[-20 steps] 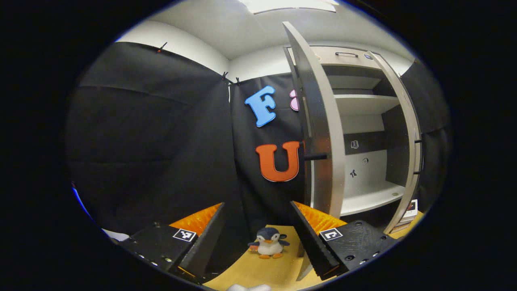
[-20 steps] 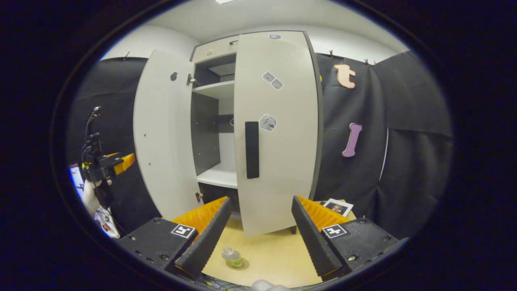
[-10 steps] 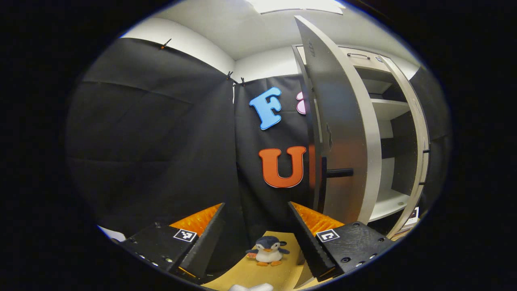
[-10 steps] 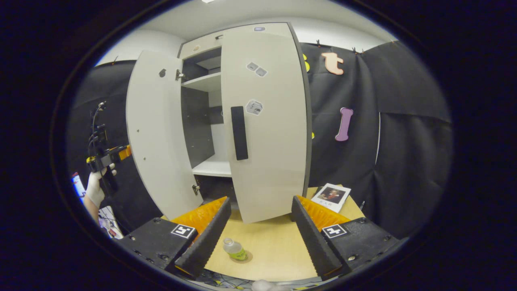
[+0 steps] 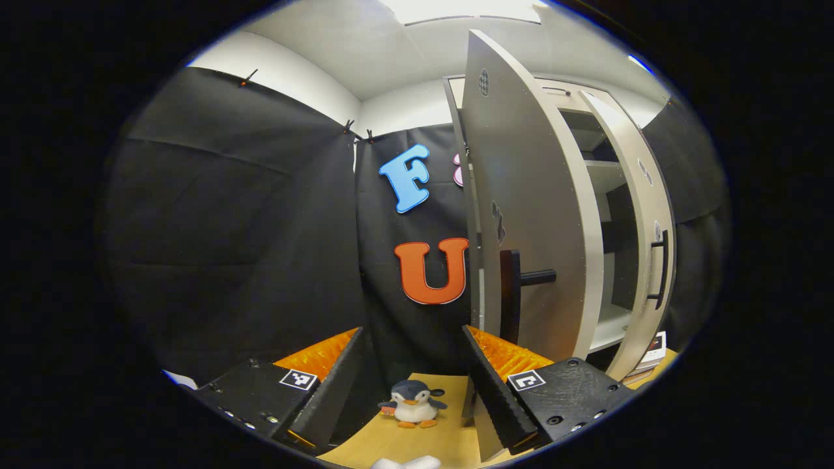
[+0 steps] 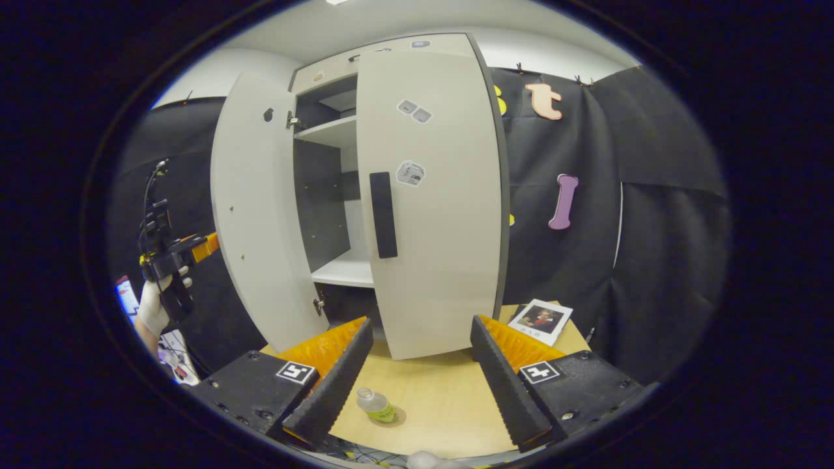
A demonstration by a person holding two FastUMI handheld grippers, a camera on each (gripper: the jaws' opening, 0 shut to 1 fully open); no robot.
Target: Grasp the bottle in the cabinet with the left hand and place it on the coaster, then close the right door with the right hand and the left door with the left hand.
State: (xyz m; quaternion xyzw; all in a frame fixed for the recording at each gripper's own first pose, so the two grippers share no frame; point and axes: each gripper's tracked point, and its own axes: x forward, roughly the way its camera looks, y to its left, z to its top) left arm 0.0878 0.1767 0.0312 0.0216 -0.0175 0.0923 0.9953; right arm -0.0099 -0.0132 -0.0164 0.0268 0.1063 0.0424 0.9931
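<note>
In the right gripper view the small clear bottle (image 6: 376,405) with a green label stands on the round coaster (image 6: 393,417) on the wooden table (image 6: 436,404). It sits just in front of my open right gripper (image 6: 420,384). Behind it the cabinet's right door (image 6: 443,208) with its black handle (image 6: 383,215) lies nearly flat against the cabinet. The left door (image 6: 260,215) hangs wide open. My left gripper (image 6: 176,254), held by a gloved hand (image 6: 155,309), is out beyond that door. In the left gripper view my left gripper (image 5: 414,384) is open, facing the left door (image 5: 528,215) and its handle (image 5: 521,286).
A plush penguin (image 5: 412,404) sits on the table between the left gripper's fingers in its view. A picture book (image 6: 539,320) lies at the table's back right, next to the cabinet. The cabinet's white shelves (image 6: 345,270) are bare. Black cloth walls close in both sides.
The left gripper view has swung round the left door, from seeing its edge to seeing its outer face and handle. The right gripper has drawn back from the right door.
</note>
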